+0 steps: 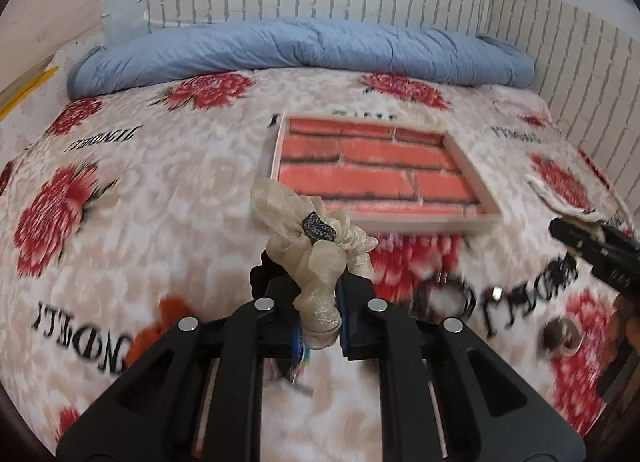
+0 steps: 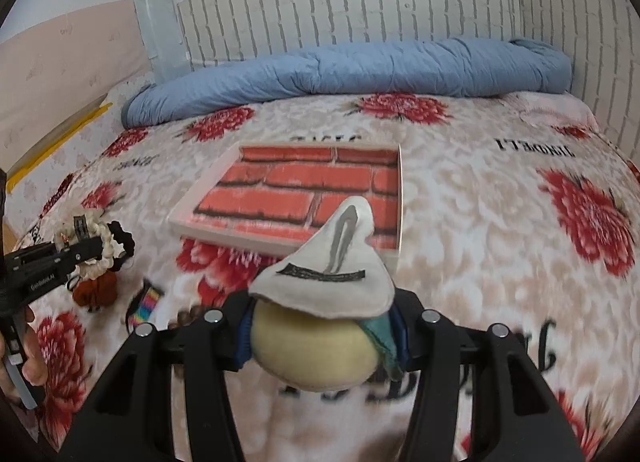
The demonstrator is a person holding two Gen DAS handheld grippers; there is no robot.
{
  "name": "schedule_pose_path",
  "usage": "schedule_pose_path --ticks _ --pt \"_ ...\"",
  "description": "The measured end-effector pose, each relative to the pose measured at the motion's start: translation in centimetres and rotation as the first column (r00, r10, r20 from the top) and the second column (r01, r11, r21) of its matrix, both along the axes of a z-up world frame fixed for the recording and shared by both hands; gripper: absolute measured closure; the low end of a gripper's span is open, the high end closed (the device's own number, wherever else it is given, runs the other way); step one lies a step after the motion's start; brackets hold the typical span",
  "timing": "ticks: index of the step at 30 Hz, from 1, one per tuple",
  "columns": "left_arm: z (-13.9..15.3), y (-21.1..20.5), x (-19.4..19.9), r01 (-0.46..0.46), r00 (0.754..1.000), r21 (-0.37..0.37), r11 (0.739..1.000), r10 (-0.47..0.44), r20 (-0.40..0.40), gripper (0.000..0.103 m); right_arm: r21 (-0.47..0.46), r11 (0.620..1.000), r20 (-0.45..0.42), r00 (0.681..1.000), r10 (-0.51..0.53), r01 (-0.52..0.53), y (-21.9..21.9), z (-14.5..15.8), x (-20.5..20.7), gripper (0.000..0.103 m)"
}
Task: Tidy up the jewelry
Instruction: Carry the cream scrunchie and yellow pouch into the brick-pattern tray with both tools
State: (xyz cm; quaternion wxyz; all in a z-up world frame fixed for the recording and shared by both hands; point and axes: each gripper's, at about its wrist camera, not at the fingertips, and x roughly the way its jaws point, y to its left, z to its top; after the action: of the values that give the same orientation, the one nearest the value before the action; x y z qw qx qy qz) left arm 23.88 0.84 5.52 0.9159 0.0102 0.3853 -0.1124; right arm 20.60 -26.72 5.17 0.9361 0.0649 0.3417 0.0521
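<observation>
Currently left gripper [image 1: 320,294] clamps cream organza scrunchie [image 1: 312,246], soft, light, squashy; grip bunched middle. Right gripper [image 2: 320,322] pinches plush white-and-yellow felt ornament [image 2: 320,302] above floral bedspread [image 2: 480,222]. Shallow brick-lined white tray [image 1: 472,166] just beyond both.

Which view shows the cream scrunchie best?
Left wrist: the cream scrunchie sits centered, clamped in the left hand-held gripper. The right wrist view shows it small at the left edge, partly hidden.
</observation>
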Motion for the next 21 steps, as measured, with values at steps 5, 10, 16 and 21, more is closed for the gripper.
schedule_pose_path --ticks 5,10,16,21 --pt "1.3 -1.8 4.6 0.012 1.0 0.022 1.0 -0.013 0.01 0.091 0.02 1.0 -0.005 1.0 0.005 -0.005 -0.5 0.5 5.1 0.051" --pt "0.6 -3.7 9.5 0.018 1.0 0.053 0.998 -0.017 -0.013 0.091 0.029 1.0 -0.029 1.0 0.001 0.0 -0.8 -0.1 9.8 0.051" --pt "-1.3 -5.4 14.6 0.013 0.999 0.07 0.997 -0.01 -0.04 0.091 -0.002 1.0 -0.068 0.998 0.0 0.0 -0.7 -2.1 15.4 0.051" --pt "-3.5 -6.8 19.1 0.013 0.998 0.088 0.996 -0.007 -0.066 0.091 -0.007 1.0 -0.099 0.995 -0.002 0.001 -0.5 -4.7 19.2 0.051"
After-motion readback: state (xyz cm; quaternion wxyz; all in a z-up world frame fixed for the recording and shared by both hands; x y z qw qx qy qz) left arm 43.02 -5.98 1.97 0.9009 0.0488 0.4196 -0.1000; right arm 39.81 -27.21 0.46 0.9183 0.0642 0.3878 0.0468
